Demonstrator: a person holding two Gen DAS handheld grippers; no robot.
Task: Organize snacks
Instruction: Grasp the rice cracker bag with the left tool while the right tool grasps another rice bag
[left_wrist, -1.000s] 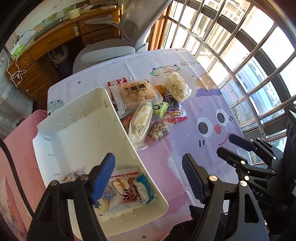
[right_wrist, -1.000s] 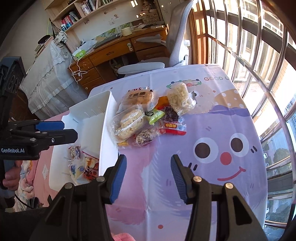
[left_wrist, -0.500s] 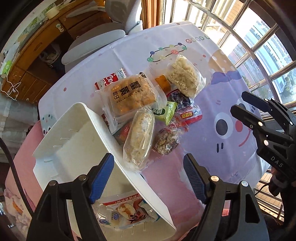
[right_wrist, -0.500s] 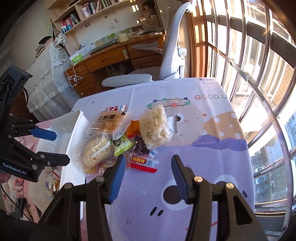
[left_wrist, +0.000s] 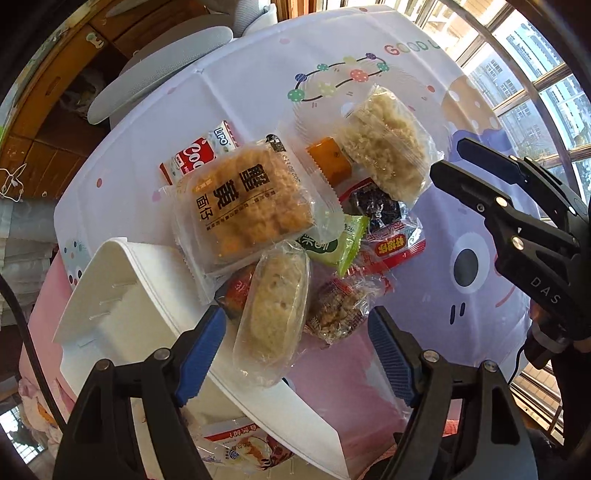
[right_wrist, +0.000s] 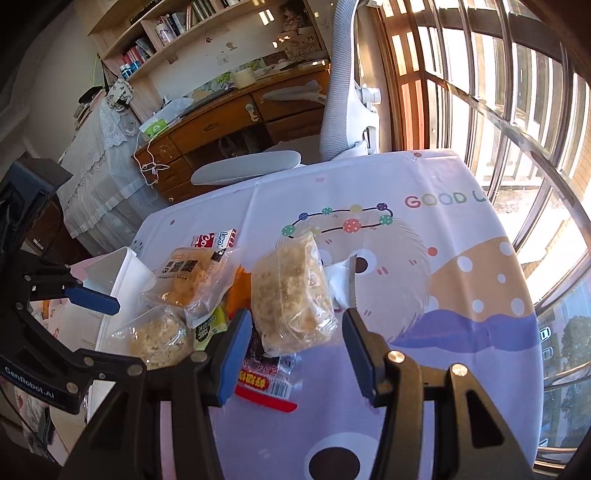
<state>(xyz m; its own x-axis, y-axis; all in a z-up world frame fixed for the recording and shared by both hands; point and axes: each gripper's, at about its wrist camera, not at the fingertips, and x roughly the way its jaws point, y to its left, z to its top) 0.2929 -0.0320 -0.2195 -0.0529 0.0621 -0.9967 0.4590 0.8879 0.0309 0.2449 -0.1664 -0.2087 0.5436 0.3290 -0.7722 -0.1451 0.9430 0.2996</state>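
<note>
The left gripper (left_wrist: 297, 354) hangs with fingers spread over an oval bread packet (left_wrist: 271, 317); the right gripper (right_wrist: 293, 350), also released, frames a pale crumbly packet (right_wrist: 291, 295).

Snack pile (left_wrist: 295, 221) hard against white bin (left_wrist: 122, 295); bare tablecloth (right_wrist: 461, 350) rightward.
</note>
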